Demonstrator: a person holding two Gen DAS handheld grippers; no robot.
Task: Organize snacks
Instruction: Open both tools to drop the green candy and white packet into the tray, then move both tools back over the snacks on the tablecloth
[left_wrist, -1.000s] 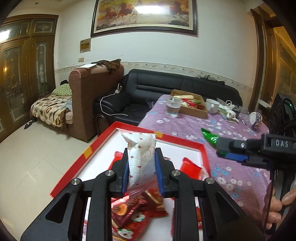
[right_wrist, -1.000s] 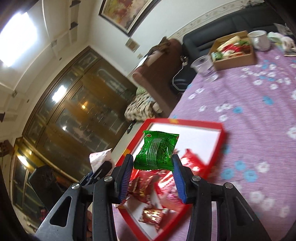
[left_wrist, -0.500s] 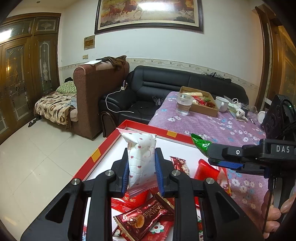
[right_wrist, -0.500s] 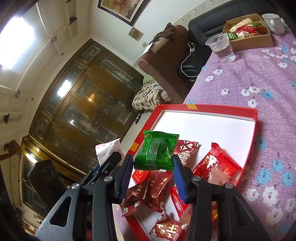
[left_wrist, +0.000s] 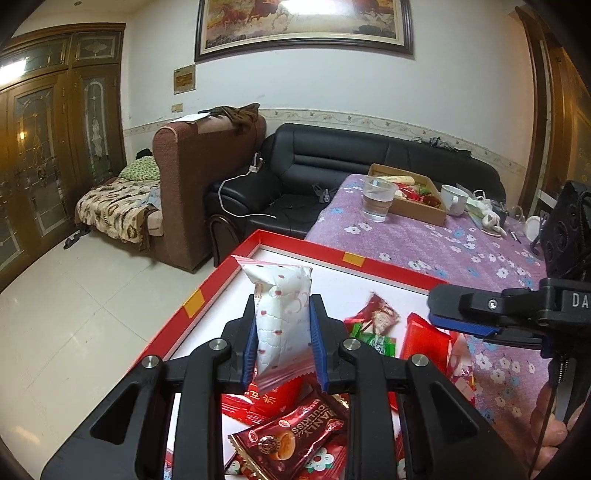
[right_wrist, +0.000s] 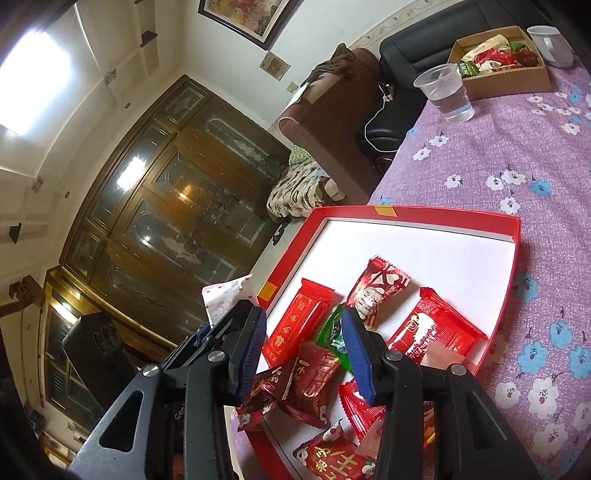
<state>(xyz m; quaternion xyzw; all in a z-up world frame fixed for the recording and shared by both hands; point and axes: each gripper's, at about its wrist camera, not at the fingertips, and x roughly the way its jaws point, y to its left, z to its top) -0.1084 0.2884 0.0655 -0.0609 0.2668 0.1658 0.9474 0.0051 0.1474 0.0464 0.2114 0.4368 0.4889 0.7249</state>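
Note:
My left gripper (left_wrist: 282, 328) is shut on a white snack packet with red dots (left_wrist: 280, 317), held upright above the near left part of a red tray with a white floor (left_wrist: 303, 251). My right gripper (right_wrist: 304, 332) is open and empty above the tray (right_wrist: 424, 216). A green snack packet (right_wrist: 332, 336) lies in the tray just under its fingers, among several red snack packets (right_wrist: 295, 325). The green packet also shows in the left wrist view (left_wrist: 373, 338). The left gripper and white packet (right_wrist: 227, 297) show at the left in the right wrist view.
The tray sits on a purple flowered tablecloth (left_wrist: 424, 240). Farther back stand a plastic cup of water (left_wrist: 376, 197), a cardboard box of snacks (left_wrist: 410, 195) and a white mug (left_wrist: 456, 197). A black sofa (left_wrist: 332, 166) lies beyond the table.
My right gripper has opened and let go of the green packet, which now lies in the tray. Both grippers have come lower over the tray. The left still holds the white packet.

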